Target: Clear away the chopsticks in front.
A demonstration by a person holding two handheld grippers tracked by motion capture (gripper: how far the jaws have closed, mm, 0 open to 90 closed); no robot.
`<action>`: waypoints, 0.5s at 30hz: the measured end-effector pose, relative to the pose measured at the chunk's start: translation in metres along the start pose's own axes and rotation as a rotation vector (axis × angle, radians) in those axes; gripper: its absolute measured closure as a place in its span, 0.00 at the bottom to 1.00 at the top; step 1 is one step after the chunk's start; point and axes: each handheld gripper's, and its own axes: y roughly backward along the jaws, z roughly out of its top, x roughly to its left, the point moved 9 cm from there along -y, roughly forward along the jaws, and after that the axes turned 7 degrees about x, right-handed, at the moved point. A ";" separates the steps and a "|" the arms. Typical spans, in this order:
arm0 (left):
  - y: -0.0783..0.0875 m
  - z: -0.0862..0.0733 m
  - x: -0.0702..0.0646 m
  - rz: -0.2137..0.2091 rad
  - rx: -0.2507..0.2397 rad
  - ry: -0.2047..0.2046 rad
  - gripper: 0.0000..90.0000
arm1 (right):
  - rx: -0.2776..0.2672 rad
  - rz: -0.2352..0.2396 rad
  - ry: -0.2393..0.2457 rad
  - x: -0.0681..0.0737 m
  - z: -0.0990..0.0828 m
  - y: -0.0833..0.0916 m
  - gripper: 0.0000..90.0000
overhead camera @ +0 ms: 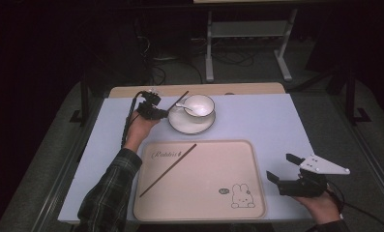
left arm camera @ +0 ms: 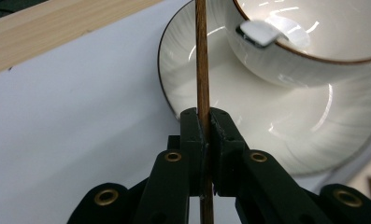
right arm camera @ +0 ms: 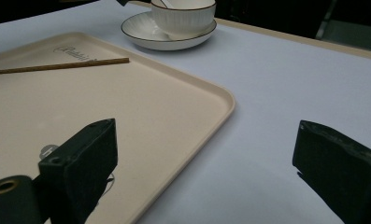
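Observation:
My left gripper (overhead camera: 166,114) is shut on a brown chopstick (overhead camera: 179,100), held beside the white plate (overhead camera: 177,122) at the back of the table. In the left gripper view the chopstick (left arm camera: 202,60) runs up between the closed jaws, in front of the plate (left arm camera: 276,126) and the white bowl (left arm camera: 290,56) that holds a spoon (left arm camera: 260,33). A second chopstick (overhead camera: 168,169) lies aslant on the beige tray (overhead camera: 228,164). My right gripper (overhead camera: 282,167) stands open at the tray's right, nothing between its jaws.
The tray (right arm camera: 174,107) has a rabbit print (overhead camera: 242,196) at its front right corner. A wooden strip (overhead camera: 238,89) edges the table's far side. Bare white tabletop (overhead camera: 267,121) lies right of the bowl (overhead camera: 198,105). Table legs and cables stand behind in the dark.

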 end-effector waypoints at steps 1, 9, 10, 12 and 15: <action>0.008 -0.006 0.001 -0.011 -0.016 0.013 0.94 | 0.000 0.000 0.001 0.000 0.000 0.000 0.07; 0.038 -0.036 -0.005 -0.044 -0.049 0.062 0.94 | 0.001 0.009 0.007 0.001 0.002 -0.003 0.07; 0.041 -0.040 -0.006 -0.043 -0.051 0.064 0.94 | 0.000 0.011 0.011 0.002 0.003 -0.004 0.07; 0.051 -0.058 -0.011 -0.045 -0.051 0.078 0.94 | 0.001 0.014 0.016 0.002 0.005 -0.006 0.07; 0.060 -0.076 -0.019 -0.060 -0.049 0.078 0.94 | 0.002 0.012 0.017 0.003 0.005 -0.006 0.07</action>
